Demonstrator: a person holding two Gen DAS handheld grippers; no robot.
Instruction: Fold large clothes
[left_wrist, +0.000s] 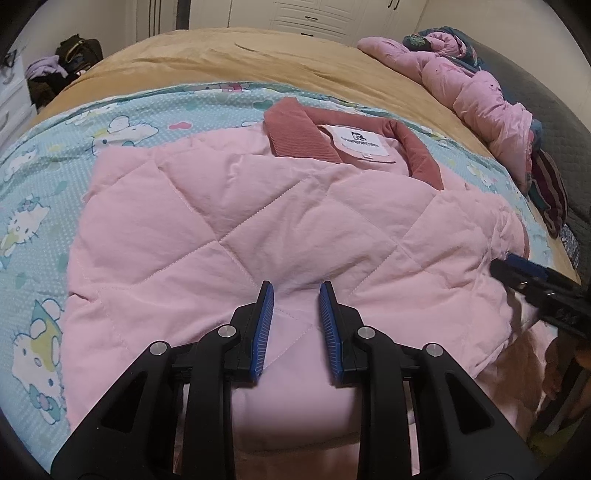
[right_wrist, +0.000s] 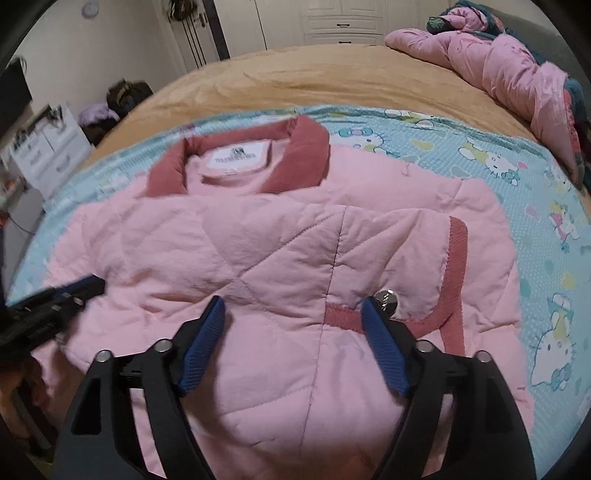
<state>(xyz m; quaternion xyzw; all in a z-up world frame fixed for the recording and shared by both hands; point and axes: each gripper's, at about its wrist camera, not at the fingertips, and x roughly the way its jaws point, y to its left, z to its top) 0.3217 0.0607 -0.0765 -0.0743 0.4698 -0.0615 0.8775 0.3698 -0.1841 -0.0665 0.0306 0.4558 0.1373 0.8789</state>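
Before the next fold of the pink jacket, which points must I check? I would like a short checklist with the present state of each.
1. Pink jacket lies on the cartoon blanket, sides folded in: ok.
2. Collar at the far end, flat: ok.
3. Left gripper pinching the near hem fabric: ok.
4. Right gripper gripping the hem: not ok, jaws wide open.
5. Snap button clear of the right pads: cannot tell.
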